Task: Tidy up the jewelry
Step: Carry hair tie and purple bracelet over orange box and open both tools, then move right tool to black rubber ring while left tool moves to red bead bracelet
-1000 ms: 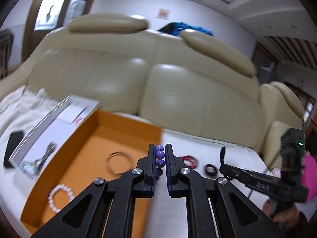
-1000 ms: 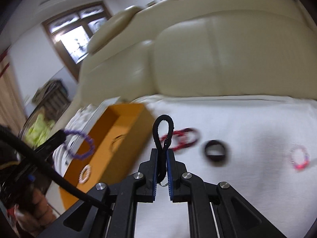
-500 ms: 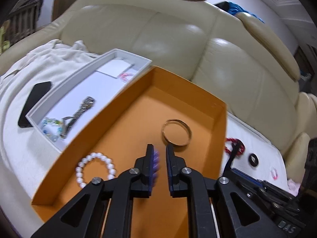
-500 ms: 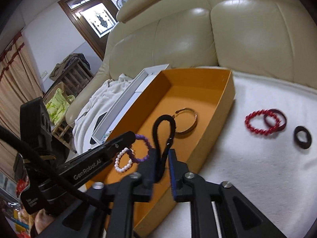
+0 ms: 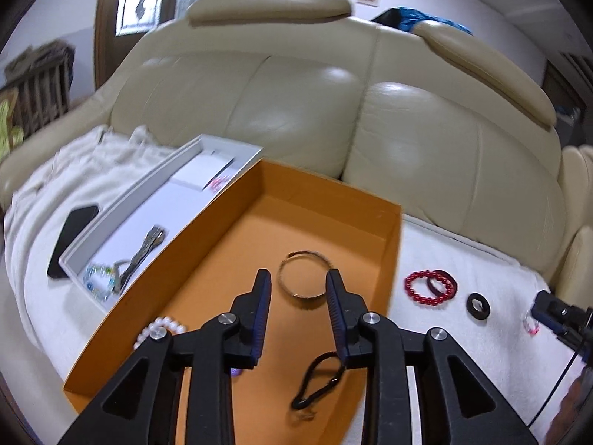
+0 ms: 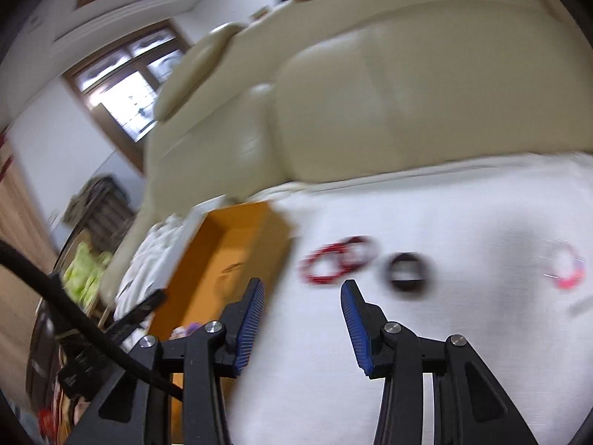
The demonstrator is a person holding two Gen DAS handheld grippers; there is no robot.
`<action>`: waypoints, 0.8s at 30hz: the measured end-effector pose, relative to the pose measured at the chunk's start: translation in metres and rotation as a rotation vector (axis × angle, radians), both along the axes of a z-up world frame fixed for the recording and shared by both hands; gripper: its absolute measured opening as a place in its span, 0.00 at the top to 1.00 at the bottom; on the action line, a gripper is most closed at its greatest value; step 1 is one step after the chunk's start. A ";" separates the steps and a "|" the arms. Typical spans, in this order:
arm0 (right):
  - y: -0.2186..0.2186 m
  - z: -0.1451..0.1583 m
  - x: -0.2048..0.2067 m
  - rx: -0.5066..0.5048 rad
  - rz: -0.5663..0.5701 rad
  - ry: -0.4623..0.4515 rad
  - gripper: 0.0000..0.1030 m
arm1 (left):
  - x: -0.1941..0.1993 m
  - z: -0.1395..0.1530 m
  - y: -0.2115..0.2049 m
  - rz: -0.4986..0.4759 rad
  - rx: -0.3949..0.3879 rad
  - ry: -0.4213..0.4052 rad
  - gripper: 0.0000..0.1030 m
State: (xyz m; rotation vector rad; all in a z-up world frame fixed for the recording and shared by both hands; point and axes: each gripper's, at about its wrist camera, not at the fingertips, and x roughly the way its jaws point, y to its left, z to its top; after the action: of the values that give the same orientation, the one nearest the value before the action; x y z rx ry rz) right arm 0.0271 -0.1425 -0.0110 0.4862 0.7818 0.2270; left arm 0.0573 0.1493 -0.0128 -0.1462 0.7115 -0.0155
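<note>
My left gripper (image 5: 298,278) is open and empty above the orange box (image 5: 333,200). In the box lie a thin metal bangle (image 5: 304,277), a white pearl bracelet (image 5: 157,330), a black cord loop (image 5: 320,380) and a glimpse of the purple bead bracelet (image 5: 235,372) under my left finger. My right gripper (image 6: 303,285) is open and empty over the white cloth (image 6: 463,333), right of the orange box (image 6: 229,244). On the cloth lie a red bead bracelet (image 5: 422,287) overlapping a dark red band (image 5: 443,282), a black ring (image 5: 479,306) and a pink-white bracelet (image 6: 565,267).
A white tray (image 5: 148,185) left of the box holds a card, a metal watch band and a glass bead bracelet (image 5: 99,276). A black phone (image 5: 72,233) lies on the blanket at left. The cream leather sofa back (image 5: 333,104) stands behind.
Both grippers opened. The purple bracelet and the black cord loop now lie in the orange box. My right gripper swung right, away from the box, over the cloth.
</note>
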 end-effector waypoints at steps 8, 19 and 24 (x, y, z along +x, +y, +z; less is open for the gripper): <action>-0.113 -0.023 -0.027 0.117 -0.218 0.036 0.53 | -0.001 0.004 -0.049 -0.061 0.066 -0.041 0.63; -0.160 -0.019 -0.037 0.131 -0.277 0.042 0.53 | -0.010 0.001 -0.121 -0.227 0.163 -0.081 0.62; -0.188 -0.022 -0.045 0.124 -0.341 0.059 0.53 | -0.006 -0.003 -0.133 -0.253 0.166 -0.060 0.61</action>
State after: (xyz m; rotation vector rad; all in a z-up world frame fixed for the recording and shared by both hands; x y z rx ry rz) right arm -0.0183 -0.3304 -0.0330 0.7372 0.7321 -0.0563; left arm 0.0514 0.0164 -0.0160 0.1033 0.6643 -0.2016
